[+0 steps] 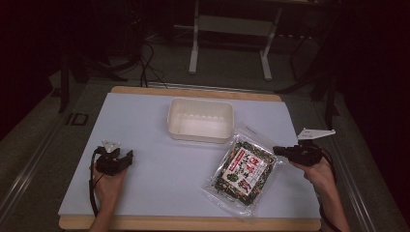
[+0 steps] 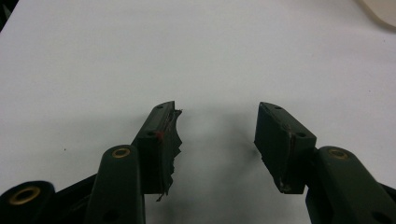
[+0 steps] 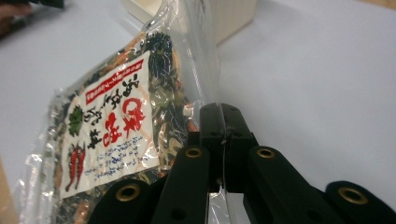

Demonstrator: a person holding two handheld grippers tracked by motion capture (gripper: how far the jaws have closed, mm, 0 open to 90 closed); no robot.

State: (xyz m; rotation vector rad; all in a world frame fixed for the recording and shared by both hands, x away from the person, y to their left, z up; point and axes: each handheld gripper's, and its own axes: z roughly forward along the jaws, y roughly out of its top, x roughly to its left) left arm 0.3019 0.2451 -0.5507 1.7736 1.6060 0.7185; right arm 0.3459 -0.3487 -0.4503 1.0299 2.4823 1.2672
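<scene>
A clear bag of dark dried greens with a white and red label [image 1: 244, 171] lies right of centre on the white sheet [image 1: 159, 179]. My right gripper [image 1: 275, 150] is shut on the bag's clear edge strip, and that edge is raised off the sheet. In the right gripper view the jaws [image 3: 225, 109] pinch the plastic film, with the bag [image 3: 112, 126] hanging to their left. My left gripper [image 1: 127, 155] rests at the left of the sheet, far from the bag. In its own view the left gripper [image 2: 217, 109] stands open over bare sheet, with nothing between its fingers.
An empty cream plastic container [image 1: 199, 136] sits at the back centre of the sheet, just beyond the bag; a corner of it [image 2: 380, 9] shows in the left gripper view. The wooden table edge [image 1: 193, 223] runs along the front. A metal stand [image 1: 193, 58] is behind.
</scene>
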